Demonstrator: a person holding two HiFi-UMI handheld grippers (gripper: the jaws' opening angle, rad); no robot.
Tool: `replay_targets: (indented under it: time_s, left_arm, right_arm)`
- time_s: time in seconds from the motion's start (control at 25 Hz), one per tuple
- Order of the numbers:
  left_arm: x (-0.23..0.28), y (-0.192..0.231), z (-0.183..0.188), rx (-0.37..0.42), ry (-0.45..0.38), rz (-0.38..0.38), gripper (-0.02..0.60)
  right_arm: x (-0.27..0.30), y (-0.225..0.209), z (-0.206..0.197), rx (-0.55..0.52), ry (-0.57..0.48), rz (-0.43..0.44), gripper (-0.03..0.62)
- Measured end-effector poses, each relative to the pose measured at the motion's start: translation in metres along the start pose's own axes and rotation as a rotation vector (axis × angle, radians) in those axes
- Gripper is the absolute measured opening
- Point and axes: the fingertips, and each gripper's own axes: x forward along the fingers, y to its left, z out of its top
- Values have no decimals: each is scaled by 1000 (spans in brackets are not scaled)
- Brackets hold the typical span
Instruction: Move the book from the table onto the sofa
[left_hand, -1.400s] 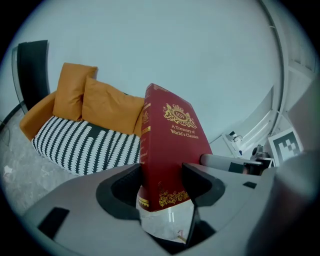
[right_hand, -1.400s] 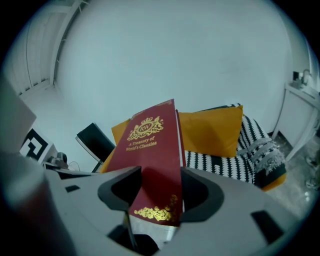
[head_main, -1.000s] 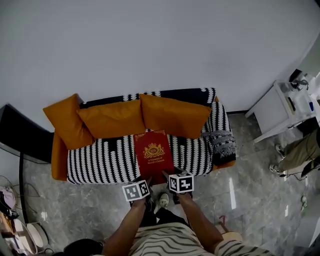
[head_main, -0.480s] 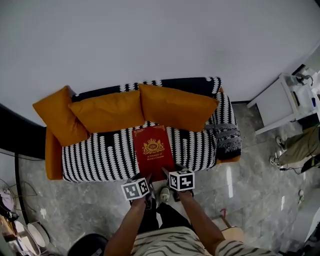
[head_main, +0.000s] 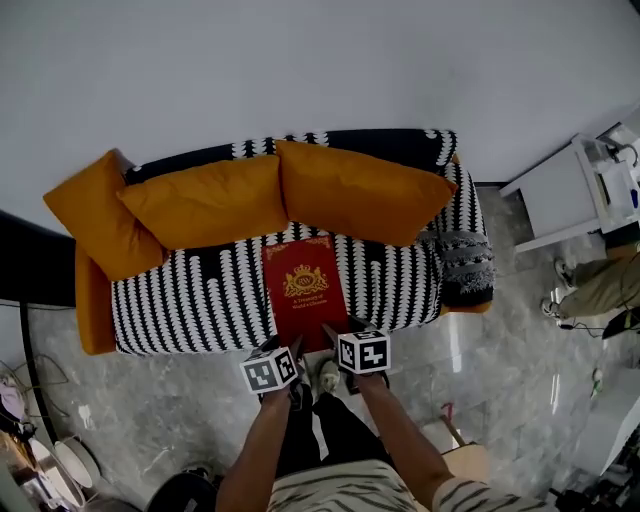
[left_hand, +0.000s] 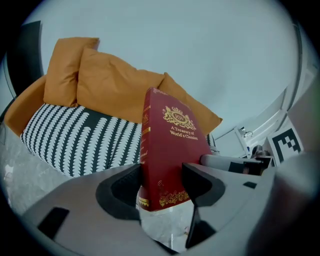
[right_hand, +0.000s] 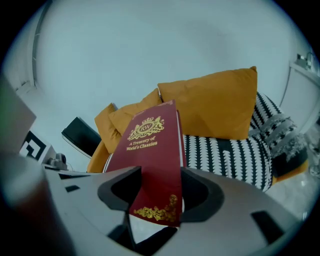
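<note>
A thick red book with a gold crest lies flat above the seat of the black-and-white patterned sofa, held by its near edge. My left gripper is shut on the book's near left corner. My right gripper is shut on its near right corner. In both gripper views the book fills the gap between the jaws. Whether the book rests on the seat I cannot tell.
Three orange cushions lean along the sofa back. A dark knitted throw covers the right arm. A white side table and a person's legs stand at the right. Grey tiled floor lies in front.
Both grippers have sunk with the book toward the sofa seat. The sofa and cushions now look larger and nearer in the head view.
</note>
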Motion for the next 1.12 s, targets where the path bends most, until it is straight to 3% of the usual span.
replay_targets:
  time_s: [1.12]
  left_arm:
    - [131, 77, -11, -16, 54, 21, 262]
  right_arm:
    - [134, -63, -34, 47, 59, -50, 247]
